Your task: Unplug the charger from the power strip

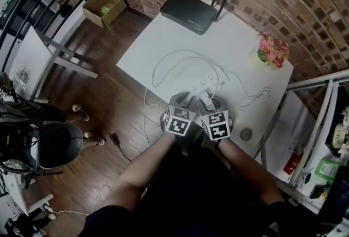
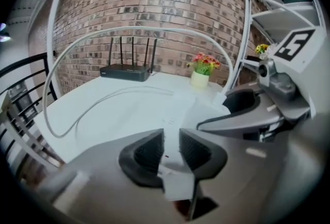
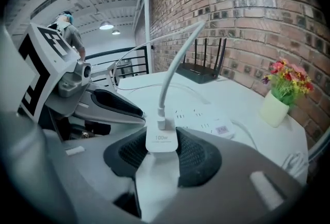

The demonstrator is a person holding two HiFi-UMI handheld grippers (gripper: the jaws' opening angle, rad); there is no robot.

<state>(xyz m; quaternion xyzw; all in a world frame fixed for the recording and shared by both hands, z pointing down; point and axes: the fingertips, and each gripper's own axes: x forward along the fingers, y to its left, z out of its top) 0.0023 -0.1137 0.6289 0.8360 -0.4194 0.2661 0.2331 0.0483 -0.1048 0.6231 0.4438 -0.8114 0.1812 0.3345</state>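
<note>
The charger point(image 3: 162, 141) stands upright on the near end of the power strip point(image 1: 206, 82), which lies on the white bench point(image 1: 163, 39) close to its near edge; to my eye it is not yet unplugged. The right gripper point(image 3: 162, 135) has its fingers point(image 3: 131, 153) pinching the charger from both sides; the charger's cable point(image 3: 175, 58) rises from its top in a tall arc.

The left gripper point(image 2: 171, 135) sits just beside it over the strip's near end; its fingers point(image 2: 147, 153) are drawn close, leaving only a narrow slit with white showing in it; whether they bite on the strip or merely rest over it I cannot tell.

That doubt is the main risk; if the strip is not held down, a pull on the charger may lift the whole strip with it, or drag it off the bench's edge, and the plug stays in. The charger's sides look smooth, so a shallow pinch may slip off as force builds. A slanted pull rather than one straight out of the socket could jam or bend the prongs. The two grippers nearly touch, so one could knock the other's grip loose. The arcing cable may snag on a gripper as the charger comes away.
</note>
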